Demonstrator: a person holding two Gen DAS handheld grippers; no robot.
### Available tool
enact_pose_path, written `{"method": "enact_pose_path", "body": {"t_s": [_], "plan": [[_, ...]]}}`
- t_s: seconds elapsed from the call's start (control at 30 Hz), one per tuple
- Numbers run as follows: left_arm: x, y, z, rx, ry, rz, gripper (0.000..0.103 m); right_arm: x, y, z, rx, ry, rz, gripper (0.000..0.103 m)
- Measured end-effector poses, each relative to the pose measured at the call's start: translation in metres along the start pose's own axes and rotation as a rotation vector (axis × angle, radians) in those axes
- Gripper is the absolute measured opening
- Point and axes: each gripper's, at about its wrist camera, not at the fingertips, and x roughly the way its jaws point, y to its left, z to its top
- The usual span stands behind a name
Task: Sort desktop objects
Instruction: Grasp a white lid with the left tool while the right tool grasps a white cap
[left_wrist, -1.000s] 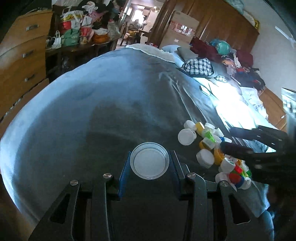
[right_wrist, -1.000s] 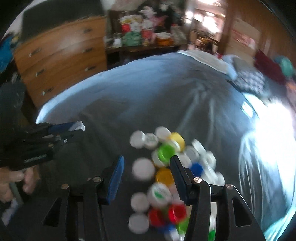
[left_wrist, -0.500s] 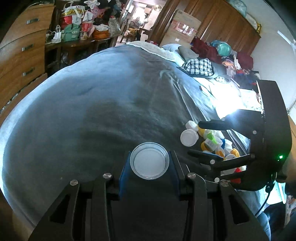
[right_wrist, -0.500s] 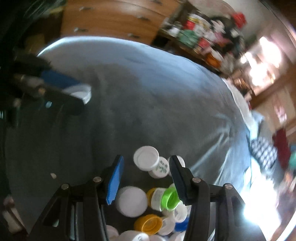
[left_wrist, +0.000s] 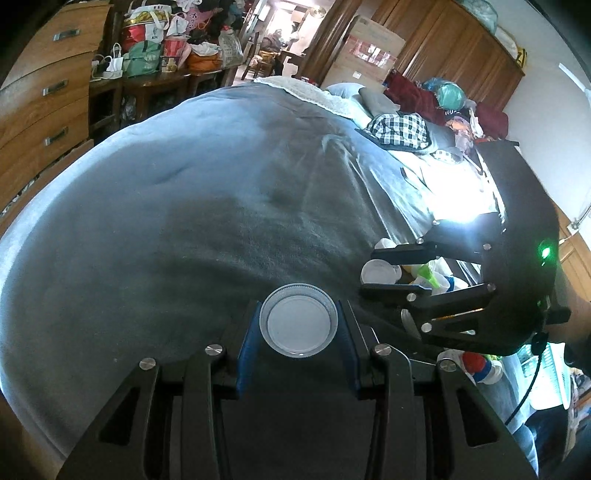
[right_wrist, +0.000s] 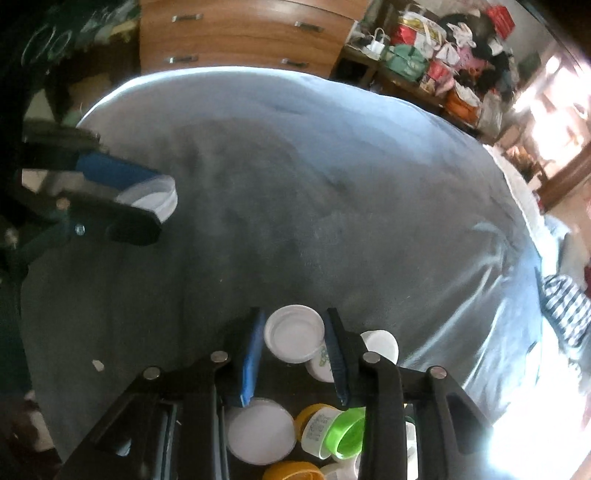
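My left gripper (left_wrist: 298, 343): it pinches a big see-through lid (left_wrist: 298, 320) by its two sides. The lid lies flat, with its open side up.
My right gripper (right_wrist: 293, 354): its jaws are closing in on a white cap (right_wrist: 294, 333). The cap sits between the two blue pads. I cannot tell if the pads press on it yet.
White cap: it lies at the near edge of the heap, open side up. It leans on a white cap with green print (right_wrist: 321, 363).
Heap of caps (right_wrist: 295, 435): it lies on the bed, right under my right gripper. I see a flat white lid (right_wrist: 260, 435), a yellow cap (right_wrist: 314, 430), a bright green cap (right_wrist: 347, 432) and one more white cap (right_wrist: 380, 343). They touch each other.
Heap from the left view: more caps (left_wrist: 428, 273) peek out under my right gripper (left_wrist: 369, 271), off to the right of the big lid.
Bed (left_wrist: 184, 221): a grey-blue blanket covers it. It is bare in the middle.
Checked cloth (left_wrist: 400, 129): it lies far up the bed, near the pillows.
Wooden drawers (left_wrist: 44, 92): they stand past the left edge of the bed.
Bags (left_wrist: 155, 48): they are piled on a dark table (left_wrist: 147, 81) at the far wall.
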Motion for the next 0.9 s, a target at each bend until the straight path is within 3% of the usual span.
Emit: {"method": "enact_pose_path", "body": {"t_s": [0.23,0.43,0.67,0.9], "plan": [[0.001,-0.003,0.003,0.006,0.004,0.014,0.034,-0.031,-0.009,0.0,0.163,-0.087,-0.004,0.035],[-0.007,-0.015,0.008,0.031,-0.006,0.028,0.034,-0.085,0.006,-0.001,0.319,-0.203,-0.024,0.035],[-0.021,-0.034,0.013,0.08,-0.025,0.049,0.034,-0.137,0.007,-0.027,0.54,-0.294,-0.037,0.035],[-0.033,-0.045,0.021,0.1,-0.054,0.075,0.034,-0.187,0.006,-0.061,0.611,-0.332,-0.107,0.035]]}}
